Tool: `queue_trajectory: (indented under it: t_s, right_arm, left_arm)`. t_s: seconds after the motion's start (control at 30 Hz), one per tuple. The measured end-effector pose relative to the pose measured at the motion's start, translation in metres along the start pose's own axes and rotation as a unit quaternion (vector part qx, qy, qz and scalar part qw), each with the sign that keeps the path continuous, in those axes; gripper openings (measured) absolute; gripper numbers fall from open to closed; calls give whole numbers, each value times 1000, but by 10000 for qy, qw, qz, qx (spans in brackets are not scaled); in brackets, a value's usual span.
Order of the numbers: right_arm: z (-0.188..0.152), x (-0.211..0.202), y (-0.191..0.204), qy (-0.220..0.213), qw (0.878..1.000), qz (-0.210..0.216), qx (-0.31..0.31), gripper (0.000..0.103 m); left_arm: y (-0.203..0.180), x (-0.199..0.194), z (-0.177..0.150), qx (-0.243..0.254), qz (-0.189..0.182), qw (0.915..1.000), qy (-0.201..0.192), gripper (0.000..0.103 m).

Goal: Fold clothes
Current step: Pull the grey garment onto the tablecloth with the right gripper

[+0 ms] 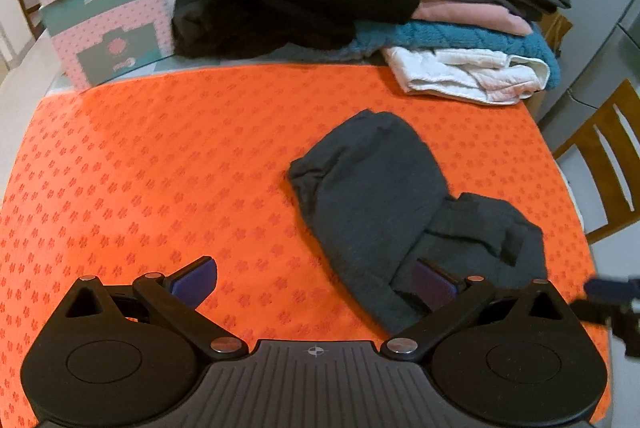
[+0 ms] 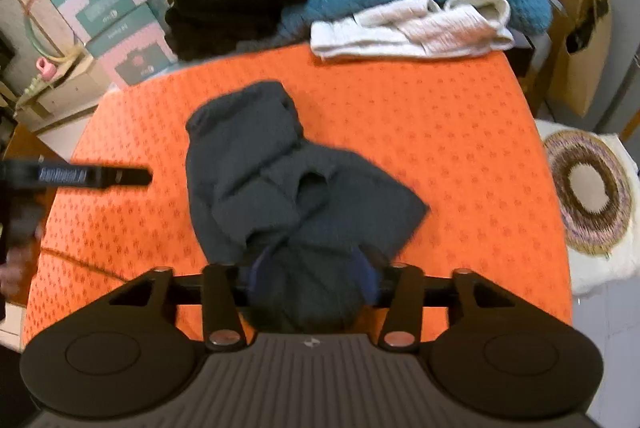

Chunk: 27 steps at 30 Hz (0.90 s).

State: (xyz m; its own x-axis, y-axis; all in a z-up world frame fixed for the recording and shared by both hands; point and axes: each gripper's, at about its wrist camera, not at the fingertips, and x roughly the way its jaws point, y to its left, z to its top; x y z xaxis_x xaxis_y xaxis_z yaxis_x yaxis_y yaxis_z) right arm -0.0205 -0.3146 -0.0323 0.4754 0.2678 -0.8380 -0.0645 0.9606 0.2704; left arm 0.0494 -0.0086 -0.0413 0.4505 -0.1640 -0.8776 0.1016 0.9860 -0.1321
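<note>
Lying crumpled on the orange desk (image 1: 160, 156), the dark grey garment (image 1: 372, 196) runs its long axis from the near desk edge away toward the folded clothes stack (image 1: 472, 40), its narrower cuffed end pointing at that stack; the right hand-held gripper (image 2: 312, 280) is clenched on the garment's near end, fabric bunched between its pads, so it is plainly the nearer tool. The left hand-held gripper (image 1: 312, 280) stands released, jaws wide, one pad touching the garment's near-left margin; judged from this, its free reach lies rightward onto the cloth.
</note>
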Motion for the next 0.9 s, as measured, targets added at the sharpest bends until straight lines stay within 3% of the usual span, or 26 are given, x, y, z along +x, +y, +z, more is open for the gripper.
queue_trajectory:
  t_s: [0.03, 0.17, 0.2, 0.27, 0.3, 0.33, 0.57, 0.9]
  right_arm:
    - [5, 6, 0, -23, 10000, 18, -32, 67]
    - [24, 37, 2, -5, 9999, 65, -94, 65]
    - [27, 45, 2, 32, 9999, 111, -88, 58]
    - [31, 58, 3, 127, 9997, 189, -88, 35]
    - [31, 61, 4, 168, 9996, 197, -79, 14]
    - [31, 65, 4, 210, 9995, 205, -70, 1]
    - [2, 25, -4, 27, 9999, 104, 24, 1]
    - [-90, -57, -54, 142, 9951, -768, 602, 1]
  left_arm:
    - [2, -2, -2, -41, 24, 10000, -2, 103]
    - [9, -10, -8, -207, 118, 9997, -11, 103]
    - [11, -12, -10, -249, 142, 9996, -13, 103]
    - [15, -16, -14, -332, 188, 9993, -24, 103]
    - [17, -18, -15, -378, 208, 9991, -43, 103]
    - [18, -21, -17, -419, 225, 9989, -61, 103]
    - [23, -29, -25, -556, 245, 9981, -124, 103]
    - [-1, -22, -32, -230, -36, 9997, -32, 103]
